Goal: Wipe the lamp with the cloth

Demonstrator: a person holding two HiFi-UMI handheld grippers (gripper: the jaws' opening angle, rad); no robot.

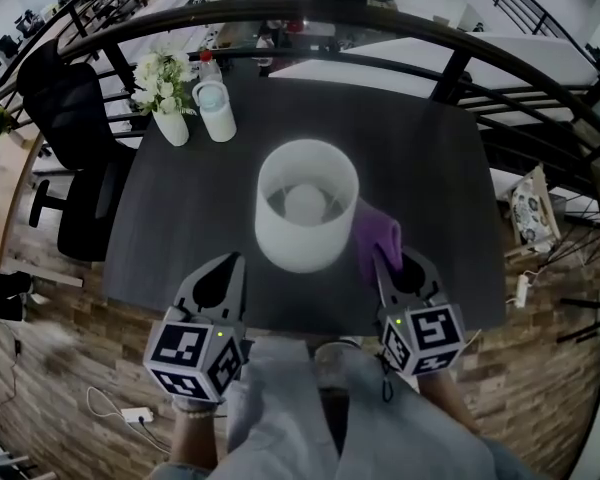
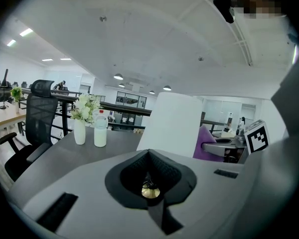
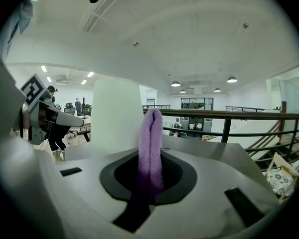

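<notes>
The lamp (image 1: pixel 307 205), with its round white shade, stands in the middle of the dark table (image 1: pixel 435 168). My right gripper (image 1: pixel 384 264) is shut on a purple cloth (image 1: pixel 376 232), which stands up just right of the shade, close to its side. In the right gripper view the cloth (image 3: pixel 150 138) rises from between the jaws, with the shade (image 3: pixel 117 116) just behind it on the left. My left gripper (image 1: pixel 234 264) is shut with nothing in it, near the table's front edge, left of the lamp. From the left gripper view the shade (image 2: pixel 172 121) is ahead to the right.
A white vase of flowers (image 1: pixel 165 93) and a white bottle (image 1: pixel 215 108) stand at the table's far left corner. A black office chair (image 1: pixel 70 148) is left of the table. A black railing (image 1: pixel 500 48) curves behind it. The person's legs are under the front edge.
</notes>
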